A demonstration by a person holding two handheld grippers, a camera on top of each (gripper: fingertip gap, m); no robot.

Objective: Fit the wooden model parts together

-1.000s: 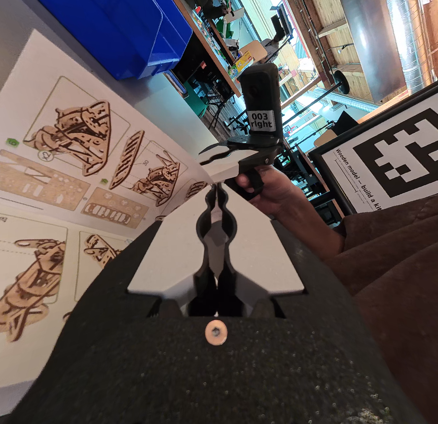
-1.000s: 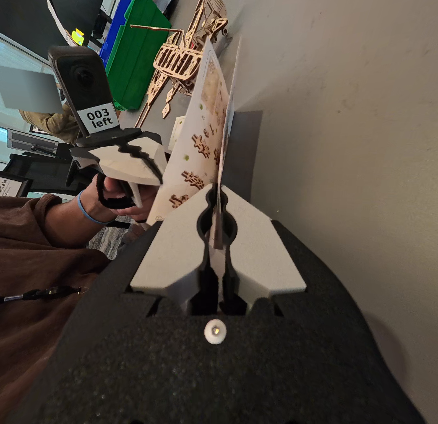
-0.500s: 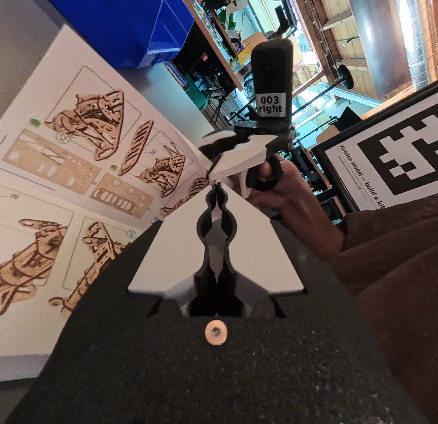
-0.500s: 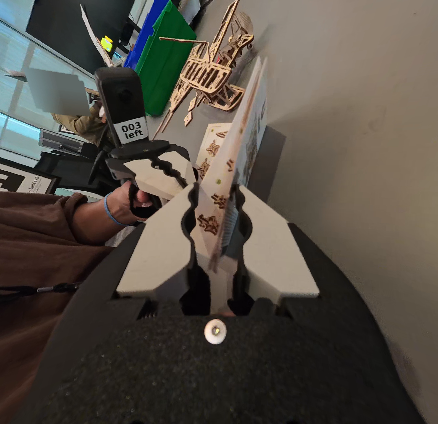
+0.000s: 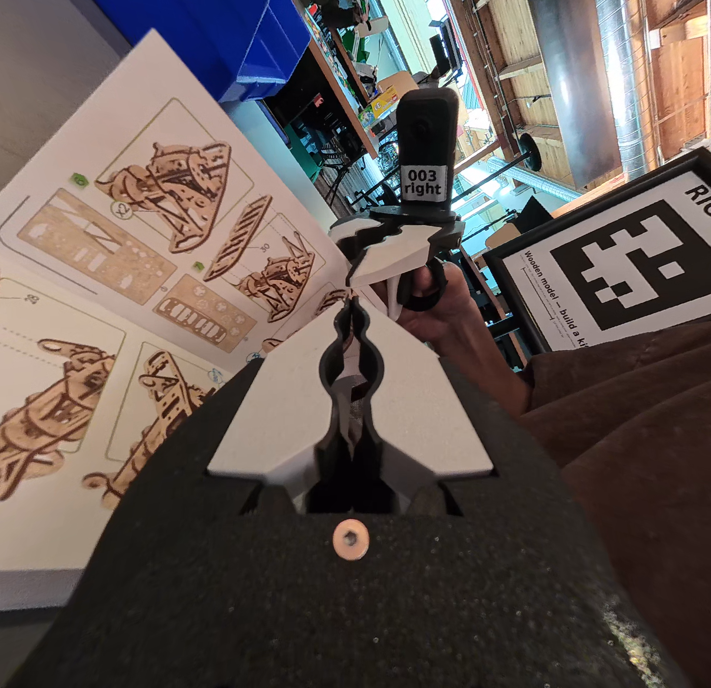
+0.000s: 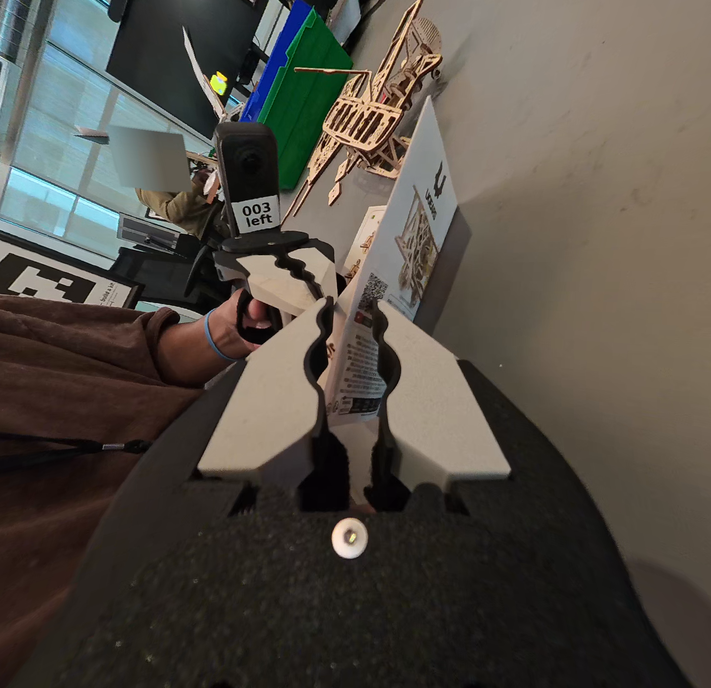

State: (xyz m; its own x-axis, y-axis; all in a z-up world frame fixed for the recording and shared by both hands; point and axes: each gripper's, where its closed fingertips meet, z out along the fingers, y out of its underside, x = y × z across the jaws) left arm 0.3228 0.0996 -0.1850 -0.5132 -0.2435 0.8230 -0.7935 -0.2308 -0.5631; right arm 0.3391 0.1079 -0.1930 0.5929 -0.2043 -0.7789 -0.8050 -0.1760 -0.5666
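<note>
Between left tool [image 5: 351, 308] tips: pinched booklet [image 5: 115, 285] page. Right view only: right tool [image 6: 350, 312] spread, wooden model [image 6: 373, 119] behind.

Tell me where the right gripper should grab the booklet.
Grip the booklet by its near lower corner, coming straight in along the cover. It stands edge-on between the right gripper's open jaws, so closing them should pinch the thin pages flat. The left gripper pinches an edge close by.

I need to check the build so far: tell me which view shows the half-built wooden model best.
The right wrist view: the pale laser-cut wooden model stands whole on the grey table, beside the green bin. The left wrist view shows only printed drawings of it in the white instruction booklet.
</note>
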